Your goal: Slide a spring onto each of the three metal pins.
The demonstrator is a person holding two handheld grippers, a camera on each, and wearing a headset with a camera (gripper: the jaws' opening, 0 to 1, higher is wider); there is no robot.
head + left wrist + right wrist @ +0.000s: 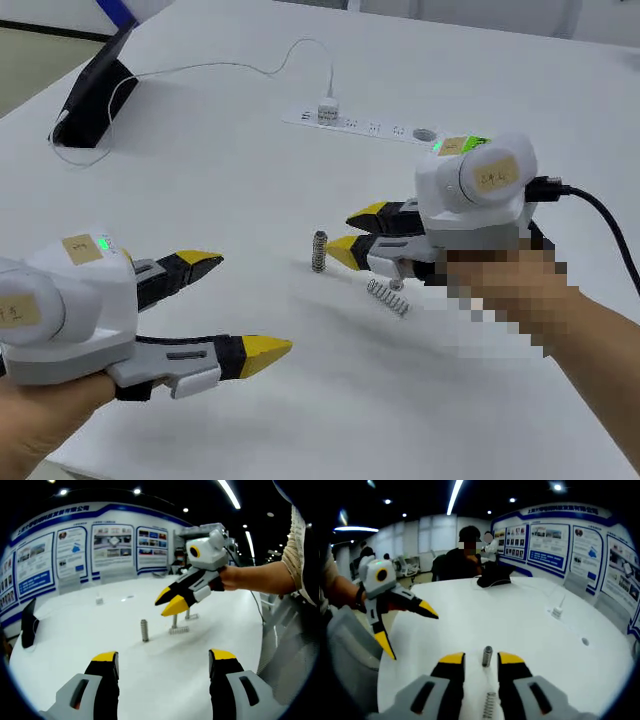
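A short metal pin wearing a spring (pixel 319 251) stands upright on the white table (pixel 230 190). It also shows in the left gripper view (pixel 144 630) and just beyond the right jaw tips (pixel 487 656). A loose spring (pixel 388 297) (pixel 490 705) lies flat on the table under my right gripper (pixel 348 232), beside a bare pin (pixel 175 622); another bare pin (pixel 188 614) stands behind it. The right gripper is open with nothing between its jaws, tips close to the sprung pin. My left gripper (pixel 235 308) hovers wide open and holds nothing at the near left.
A white power strip (pixel 360 125) with a plugged charger (pixel 328 110) and cable lies at the back. A dark tablet on a stand (pixel 95 95) sits far left. A person (pixel 465 555) sits across the table. The table's near edge runs below the left gripper.
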